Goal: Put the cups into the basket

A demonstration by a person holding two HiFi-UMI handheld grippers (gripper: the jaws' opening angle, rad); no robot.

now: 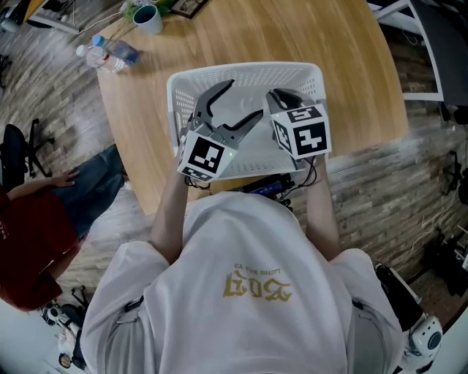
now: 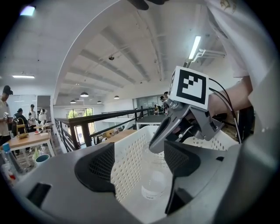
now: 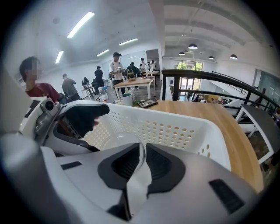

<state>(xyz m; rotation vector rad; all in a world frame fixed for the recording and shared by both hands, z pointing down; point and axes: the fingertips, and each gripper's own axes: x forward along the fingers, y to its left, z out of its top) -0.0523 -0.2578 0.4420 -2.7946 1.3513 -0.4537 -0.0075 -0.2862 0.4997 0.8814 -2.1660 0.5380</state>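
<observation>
Basket (image 1: 241,69) beneath; right gripper (image 3: 142,147) pinches clear cup (image 3: 117,139); left gripper (image 2: 140,154) gapes empty; mug (image 1: 148,18), bottle (image 1: 110,55) beyond.

The basket (image 1: 245,71) sits on the table (image 1: 329,44), at the near edge. 1 clear cup (image 2: 154,186) is inside the basket, right of centre, between the right gripper (image 1: 281,96) jaws. The left gripper (image 1: 243,100) is above the basket's left half. 1 bottle (image 1: 110,55) and 1 mug (image 1: 148,18) are beyond the basket's far-left corner.
</observation>
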